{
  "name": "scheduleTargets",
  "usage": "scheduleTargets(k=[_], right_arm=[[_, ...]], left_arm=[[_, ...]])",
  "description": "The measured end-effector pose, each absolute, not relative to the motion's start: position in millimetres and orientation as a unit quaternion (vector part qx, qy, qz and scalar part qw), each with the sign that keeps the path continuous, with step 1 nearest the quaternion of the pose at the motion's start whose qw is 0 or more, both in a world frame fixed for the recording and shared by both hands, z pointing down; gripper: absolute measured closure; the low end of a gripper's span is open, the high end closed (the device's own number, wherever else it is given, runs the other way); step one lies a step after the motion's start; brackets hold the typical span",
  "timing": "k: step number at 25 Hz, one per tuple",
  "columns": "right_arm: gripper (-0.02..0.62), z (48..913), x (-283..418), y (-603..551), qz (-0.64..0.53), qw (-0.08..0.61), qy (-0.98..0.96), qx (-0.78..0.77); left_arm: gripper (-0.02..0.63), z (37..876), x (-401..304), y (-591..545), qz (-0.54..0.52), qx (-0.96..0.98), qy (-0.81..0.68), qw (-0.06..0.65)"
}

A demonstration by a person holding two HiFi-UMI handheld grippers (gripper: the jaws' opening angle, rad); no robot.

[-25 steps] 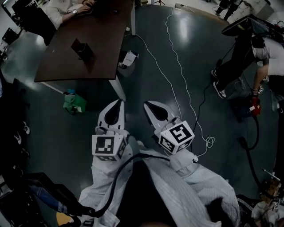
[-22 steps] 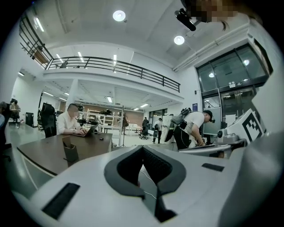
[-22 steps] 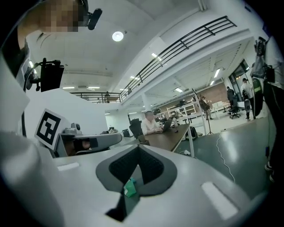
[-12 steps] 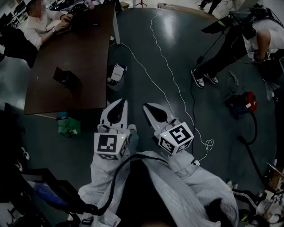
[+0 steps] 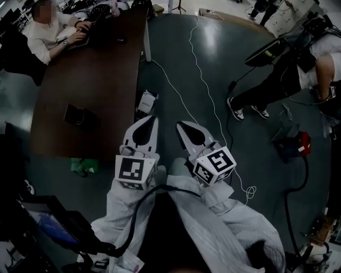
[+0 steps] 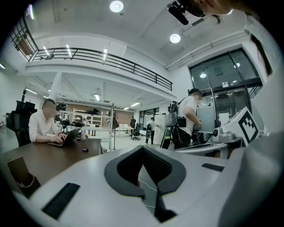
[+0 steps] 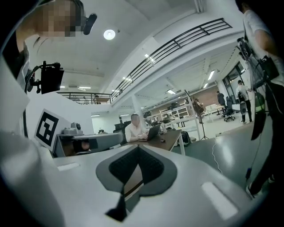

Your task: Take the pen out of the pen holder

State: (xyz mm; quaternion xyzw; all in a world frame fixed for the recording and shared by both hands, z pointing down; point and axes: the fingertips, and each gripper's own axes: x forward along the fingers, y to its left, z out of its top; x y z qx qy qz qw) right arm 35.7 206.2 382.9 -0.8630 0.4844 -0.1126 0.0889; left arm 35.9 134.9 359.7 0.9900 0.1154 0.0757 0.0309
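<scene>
both arms are stretched out ahead of us in light striped sleeves (image 5: 224,224), side by side and held about level over the floor, not over the table.

the left gripper (image 5: 149,123) has its jaws closed with nothing between them. the right gripper (image 5: 184,127), just beside it, looks the same: jaws together, nothing held. each has one marker cube, so two marker cubes (image 5: 132,170) in all.

going left to right, there's one long dark brown table (image 5: 96,69) off to our left. one pen holder (image 5: 76,114) sits on it, a dark open box near the table's near end, well apart from both grippers. it's too small for us to make out the pen. one seated person (image 5: 45,34) is at the far end with one laptop (image 6: 69,136).

the floor (image 5: 170,48) is dark and glossy. we count two white cable runs (image 5: 213,106) snaking along it past the grippers. on the right there's one standing person (image 5: 282,80) wearing gear, plus one red and black device (image 5: 298,143) on the floor near their feet.

the room's a big open hall, with a balcony railing (image 6: 102,57) up top, round ceiling lights (image 6: 116,6), tall windows and a few more people way in the back.
</scene>
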Motion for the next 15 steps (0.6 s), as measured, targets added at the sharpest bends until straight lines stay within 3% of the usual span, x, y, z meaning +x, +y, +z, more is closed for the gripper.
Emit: scheduleTargets(k=[11,15], right_arm=[[0.592,392,227,128,-0.142,0.058,0.627,-0.764],[0.592,385,265,100,-0.151,0.039,0.701,-0.696]], left_arm=[[0.601,379,187,63,0.08,0.993,-0.068,0.061],[0.601,374,206,40,0.081,0.978,-0.175,0.081]])
